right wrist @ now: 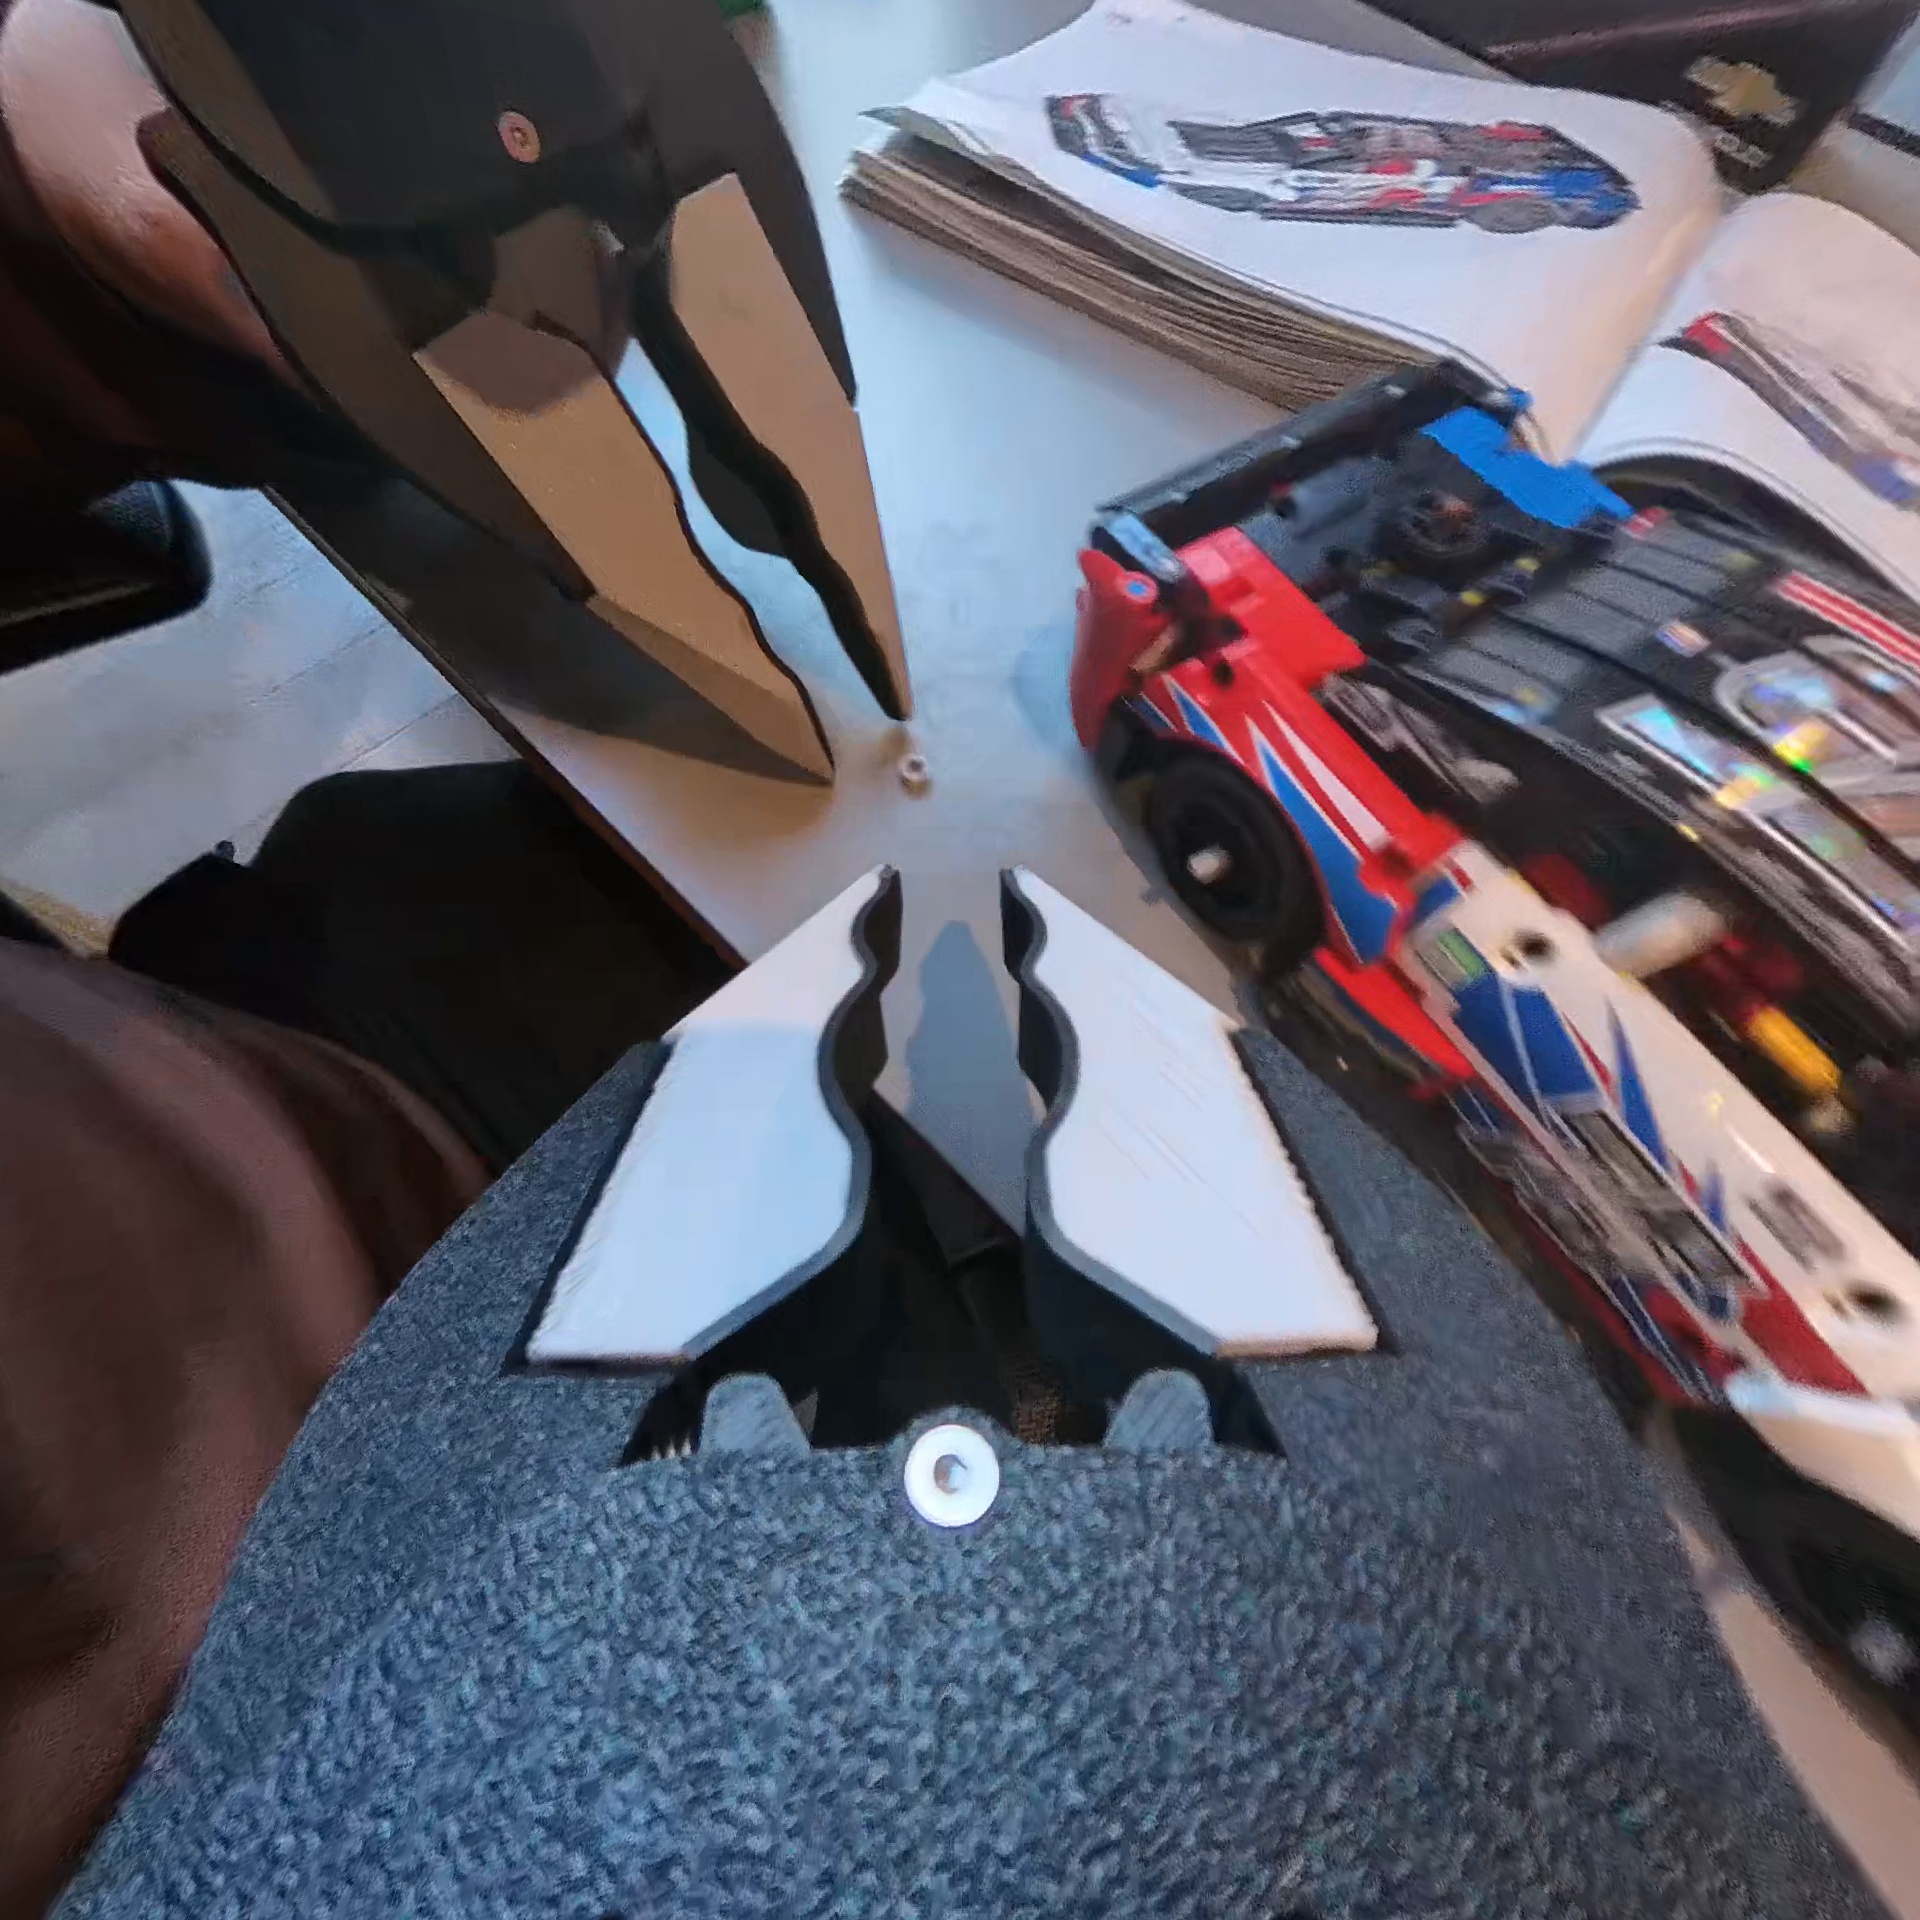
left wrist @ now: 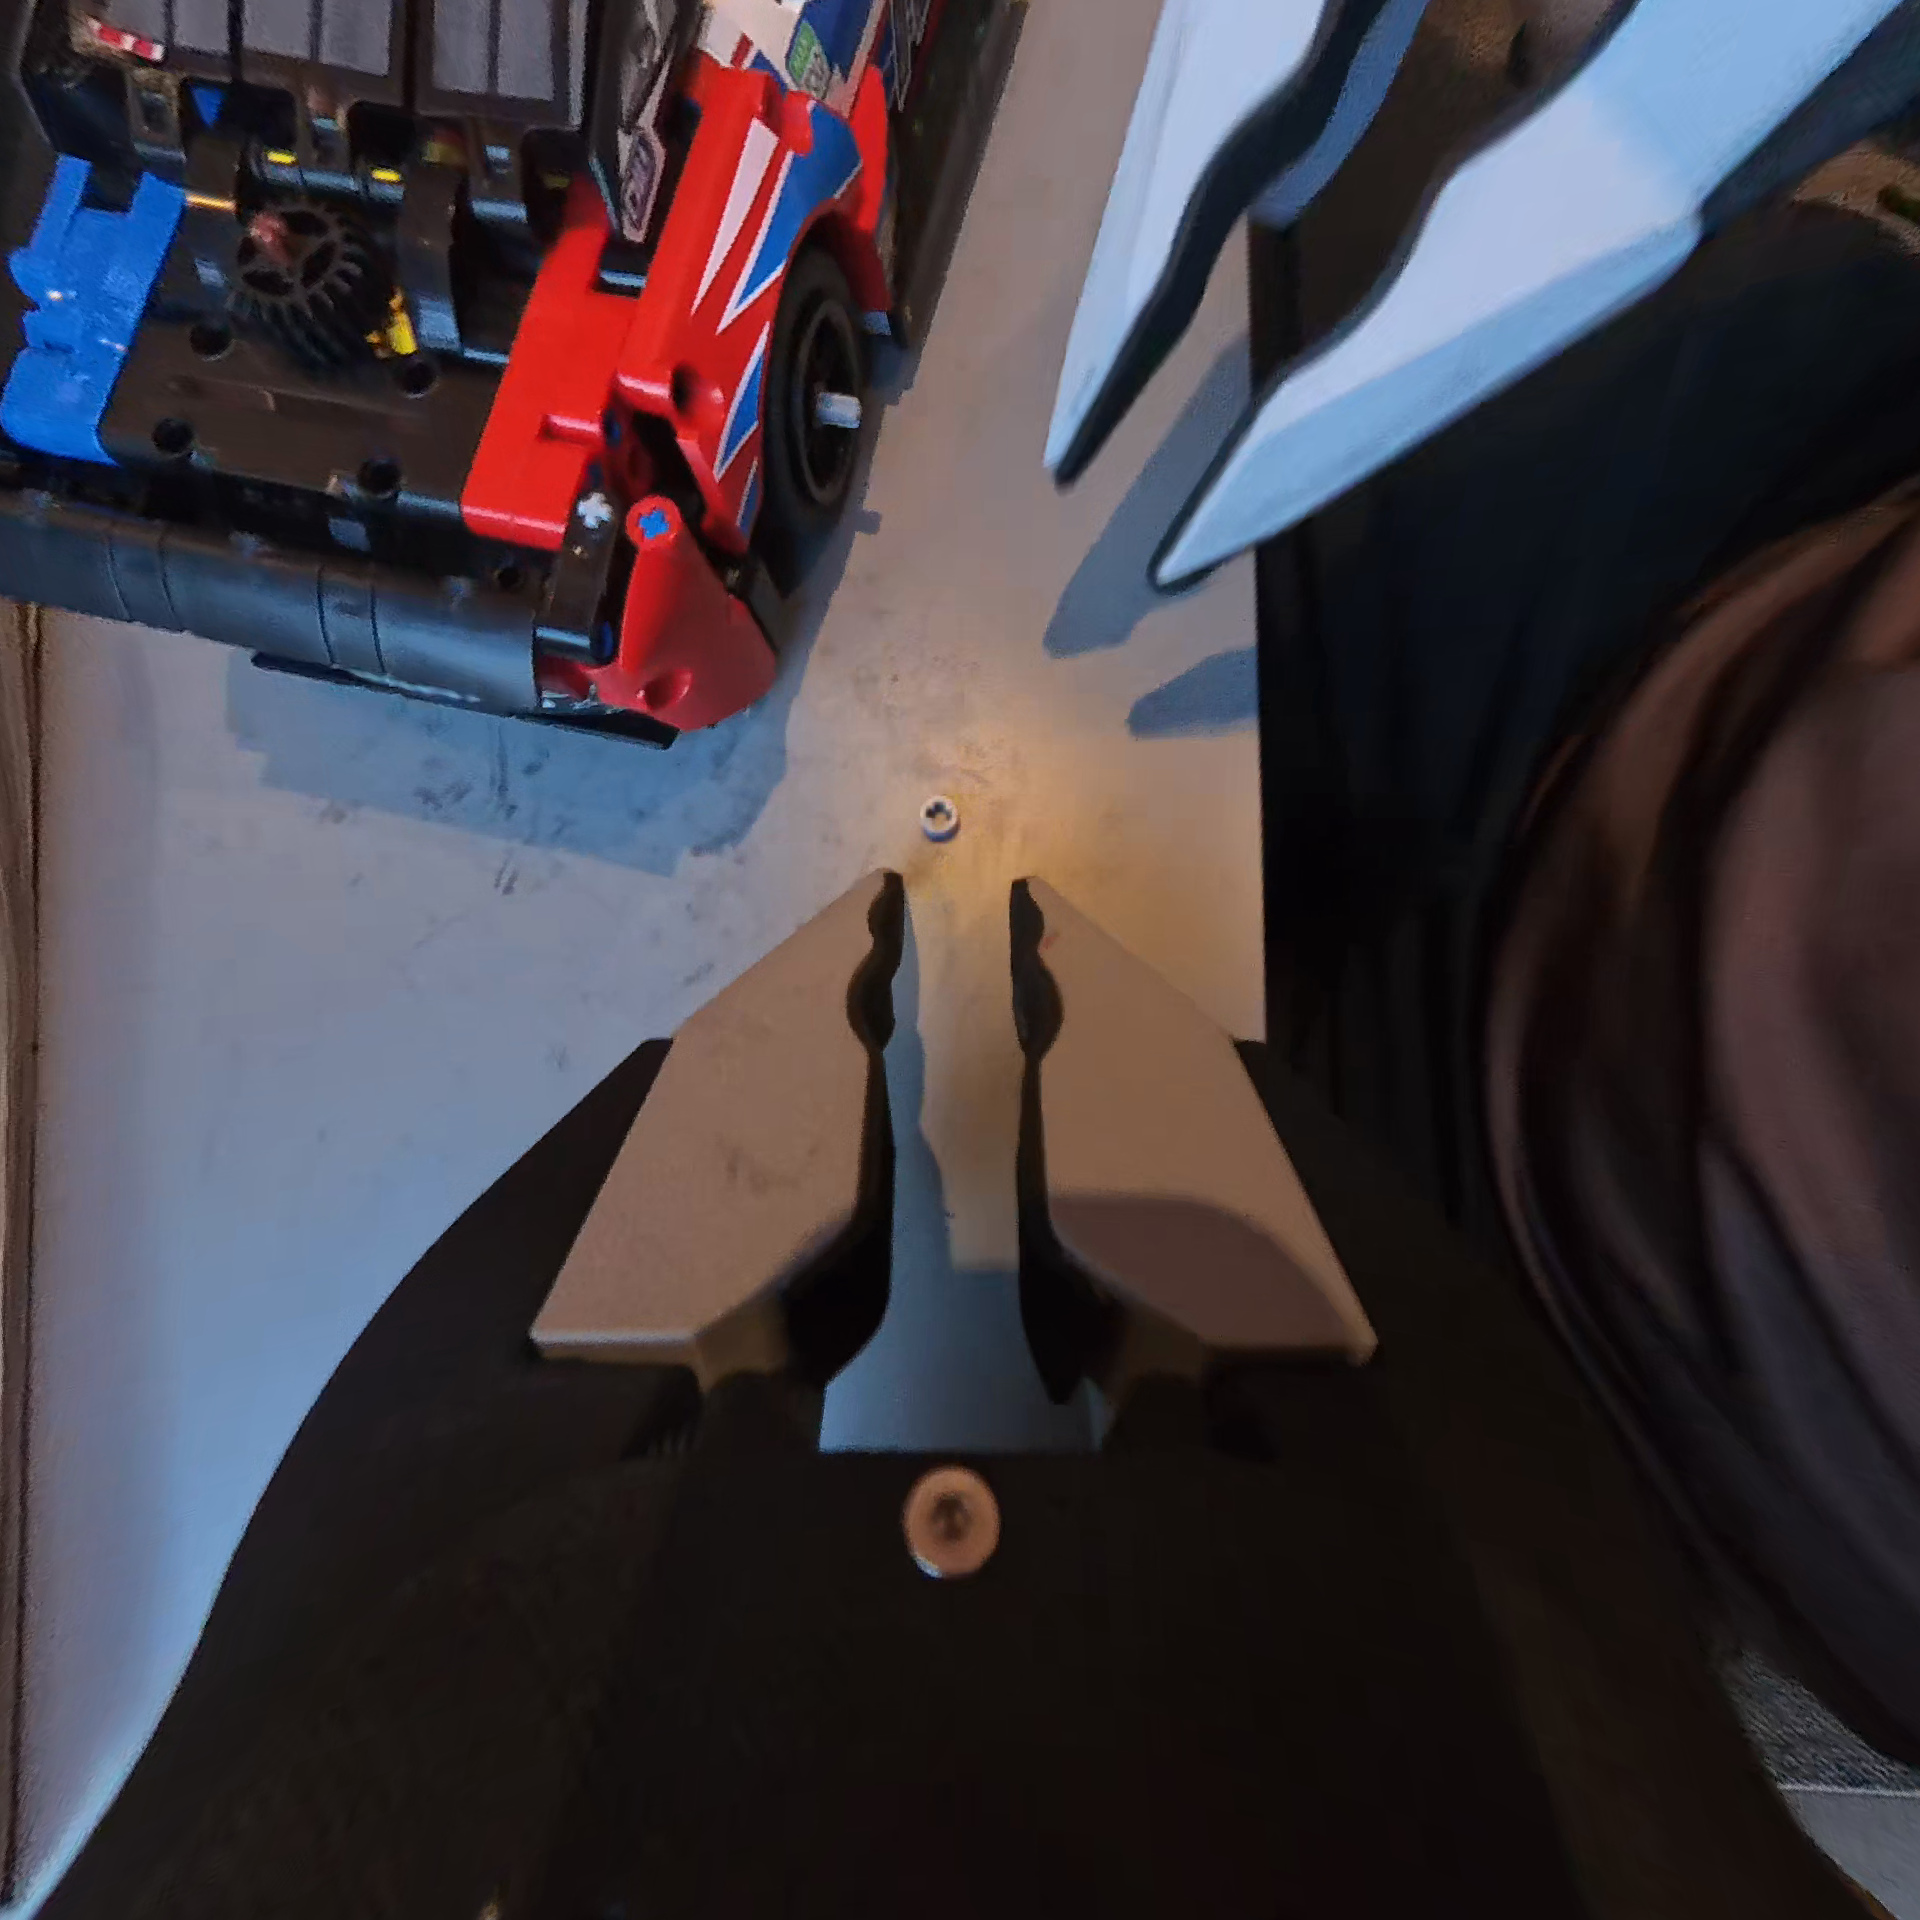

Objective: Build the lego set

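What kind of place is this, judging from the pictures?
Probably a desk or hobby table indoors. On the pale grey tabletop stand a half-built red, white and blue toy-brick race car, an open paper instruction booklet, and a tiny grey ring-shaped piece.

Left gripper point(left wrist: 956, 883): black body, pale grey wedge fingers, wavy black pads, silver screw. Right gripper point(right wrist: 948, 883): textured black body, white fingers, white screw. Brown sleeve point(right wrist: 156, 1195).
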A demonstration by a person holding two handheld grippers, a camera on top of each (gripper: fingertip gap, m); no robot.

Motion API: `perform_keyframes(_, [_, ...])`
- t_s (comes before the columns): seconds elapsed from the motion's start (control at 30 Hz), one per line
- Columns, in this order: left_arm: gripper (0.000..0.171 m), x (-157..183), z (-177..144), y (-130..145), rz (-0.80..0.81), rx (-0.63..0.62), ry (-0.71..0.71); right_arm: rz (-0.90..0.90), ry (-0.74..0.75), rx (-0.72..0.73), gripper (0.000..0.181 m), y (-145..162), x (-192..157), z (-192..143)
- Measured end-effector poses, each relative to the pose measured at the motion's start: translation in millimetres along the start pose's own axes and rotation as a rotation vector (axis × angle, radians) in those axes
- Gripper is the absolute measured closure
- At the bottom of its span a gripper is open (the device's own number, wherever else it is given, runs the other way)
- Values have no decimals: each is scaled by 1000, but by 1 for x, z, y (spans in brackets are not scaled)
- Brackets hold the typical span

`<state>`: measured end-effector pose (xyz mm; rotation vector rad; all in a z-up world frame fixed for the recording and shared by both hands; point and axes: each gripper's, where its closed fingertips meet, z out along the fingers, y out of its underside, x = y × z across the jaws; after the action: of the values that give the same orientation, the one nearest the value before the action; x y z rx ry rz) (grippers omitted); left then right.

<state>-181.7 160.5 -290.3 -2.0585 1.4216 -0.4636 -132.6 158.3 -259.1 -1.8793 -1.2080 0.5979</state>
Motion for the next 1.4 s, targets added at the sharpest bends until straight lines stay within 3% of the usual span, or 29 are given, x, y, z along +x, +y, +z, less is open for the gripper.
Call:
perform_keyframes(0.3, [157, -9, -19, 21, 19, 27, -78, -24, -54, -141, 169, -3, -14, 49])
perform_keyframes(0.73, [158, -6, -23, 27, -89, 99, -50, -8, -48, -142, 179, -5, -11, 54])
perform_keyframes(0.93, [155, -11, -24, 28, -139, 99, -119, -2, -29, -16, 179, -23, -4, 28])
perform_keyframes(1.07, [155, -10, -24, 26, -99, 98, -149, -30, 68, -3, 178, -7, 16, -13])
perform_keyframes(1.3, [160, 1, -10, 10, -87, 102, -86, 145, 287, 17, 179, 36, 88, -99])
perform_keyframes(1.4, [168, 3, -3, -8, -28, 138, -121, 265, 252, 172, 179, 25, 97, -117])
